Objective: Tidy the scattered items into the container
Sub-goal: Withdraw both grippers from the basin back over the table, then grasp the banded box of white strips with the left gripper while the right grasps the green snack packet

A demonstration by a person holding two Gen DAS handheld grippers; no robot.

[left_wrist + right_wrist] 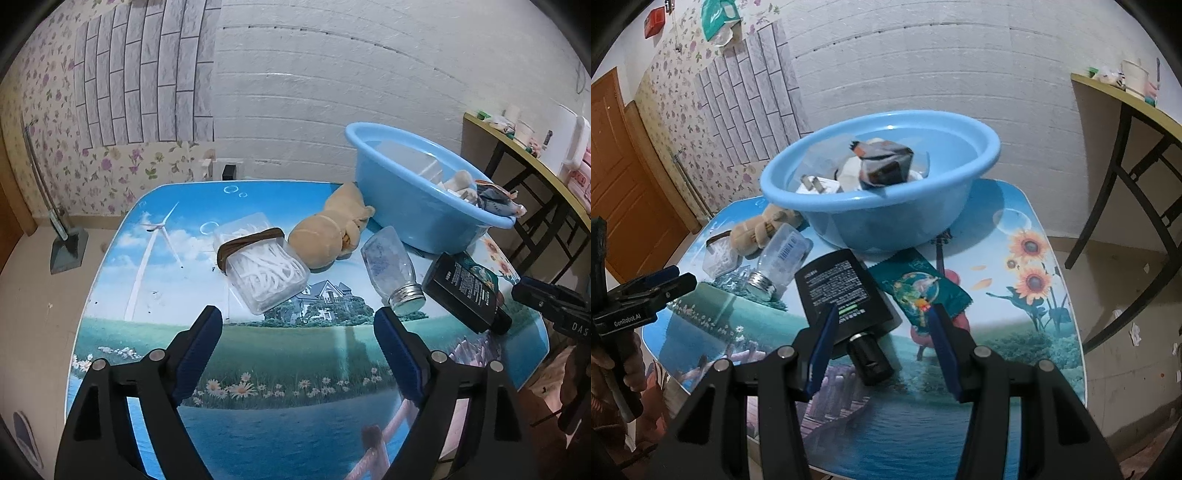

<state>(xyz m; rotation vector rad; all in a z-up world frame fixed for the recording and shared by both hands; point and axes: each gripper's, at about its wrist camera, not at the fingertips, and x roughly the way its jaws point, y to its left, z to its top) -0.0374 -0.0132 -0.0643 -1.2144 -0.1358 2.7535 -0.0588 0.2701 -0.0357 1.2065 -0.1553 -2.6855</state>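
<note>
Above black bottle (846, 291), right hand-held gripper (882, 321) angled down, jaws apart.

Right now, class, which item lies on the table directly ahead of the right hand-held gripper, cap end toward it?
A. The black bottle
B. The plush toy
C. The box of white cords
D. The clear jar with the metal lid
A: in the right wrist view the black bottle lies flat on the table, its black cap pointing in between the open fingers of the right hand-held gripper.
</note>
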